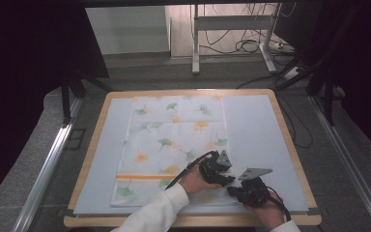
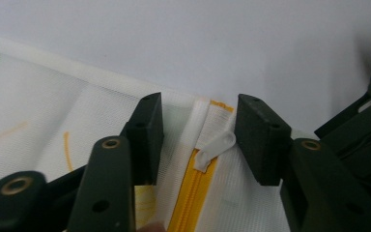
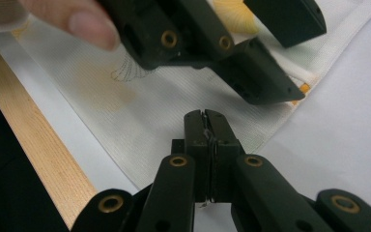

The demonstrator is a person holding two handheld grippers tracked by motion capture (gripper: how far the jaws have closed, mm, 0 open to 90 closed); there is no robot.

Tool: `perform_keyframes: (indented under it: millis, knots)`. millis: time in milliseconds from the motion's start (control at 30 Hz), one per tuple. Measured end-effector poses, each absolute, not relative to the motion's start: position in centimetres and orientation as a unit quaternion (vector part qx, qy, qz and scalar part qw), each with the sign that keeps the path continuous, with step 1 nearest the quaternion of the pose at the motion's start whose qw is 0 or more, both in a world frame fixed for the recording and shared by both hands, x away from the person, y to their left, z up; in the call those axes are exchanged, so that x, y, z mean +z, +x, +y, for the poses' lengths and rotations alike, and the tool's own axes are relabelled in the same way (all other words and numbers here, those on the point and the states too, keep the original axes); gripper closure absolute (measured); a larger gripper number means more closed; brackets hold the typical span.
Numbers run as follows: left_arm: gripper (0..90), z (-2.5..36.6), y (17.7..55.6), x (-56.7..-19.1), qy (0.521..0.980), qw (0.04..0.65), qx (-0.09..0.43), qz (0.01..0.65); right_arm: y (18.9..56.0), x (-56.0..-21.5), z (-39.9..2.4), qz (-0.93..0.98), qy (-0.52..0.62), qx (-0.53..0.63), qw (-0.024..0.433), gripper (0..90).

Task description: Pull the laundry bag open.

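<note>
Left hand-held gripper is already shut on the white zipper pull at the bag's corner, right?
Not shut: in the left gripper view the left hand-held gripper is open, its jaws either side of the white zipper pull at the bag's corner.

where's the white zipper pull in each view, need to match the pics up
High view: too small to make out; it sits by the left gripper at the mesh bag's near right corner.
Left gripper view: white zipper pull, centre, between the open jaws.
Right gripper view: hidden behind the left gripper.
Shared landmark: the yellow zipper.
</note>
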State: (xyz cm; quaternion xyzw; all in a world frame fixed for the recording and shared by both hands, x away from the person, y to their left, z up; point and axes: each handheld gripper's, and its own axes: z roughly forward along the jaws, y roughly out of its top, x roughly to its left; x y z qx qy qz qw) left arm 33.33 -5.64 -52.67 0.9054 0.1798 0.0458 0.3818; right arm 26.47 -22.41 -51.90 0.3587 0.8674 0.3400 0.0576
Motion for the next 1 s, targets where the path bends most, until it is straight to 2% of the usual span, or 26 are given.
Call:
perform_keyframes:
  millis: [167, 300, 533, 800, 900, 933, 1000]
  knots:
    - [64.0, -5.43, 33.50, -52.64, 0.902, 0.390, 0.026, 0.185, 26.50, -51.91, -22.43, 0.868, 0.358, 0.340, 0.057, 87.8]
    - [71.7, -5.11, 33.58, -52.61, 0.904, 0.385, 0.035, 0.182, 26.52, -51.91, -22.43, 0.868, 0.358, 0.340, 0.055, 87.9]
    - [74.7, -5.16, 33.56, -52.67, 0.905, 0.382, 0.034, 0.184, 26.54, -51.92, -22.45, 0.868, 0.358, 0.341, 0.055, 87.9]
    - [77.0, -5.50, 33.10, -52.44, 0.913, 0.368, 0.062, 0.165, 26.61, -51.95, -22.45, 0.867, 0.359, 0.342, 0.053, 87.9]
    - [79.4, -5.42, 33.06, -52.38, 0.912, 0.369, 0.064, 0.166, 26.60, -51.95, -22.45, 0.867, 0.359, 0.341, 0.053, 87.9]
    - [84.2, -5.31, 32.98, -52.35, 0.908, 0.376, 0.063, 0.174, 26.62, -51.95, -22.46, 0.867, 0.359, 0.341, 0.053, 87.9]
    - [84.3, -5.20, 33.03, -52.33, 0.911, 0.371, 0.063, 0.167, 26.63, -51.95, -22.47, 0.867, 0.359, 0.342, 0.052, 87.9]
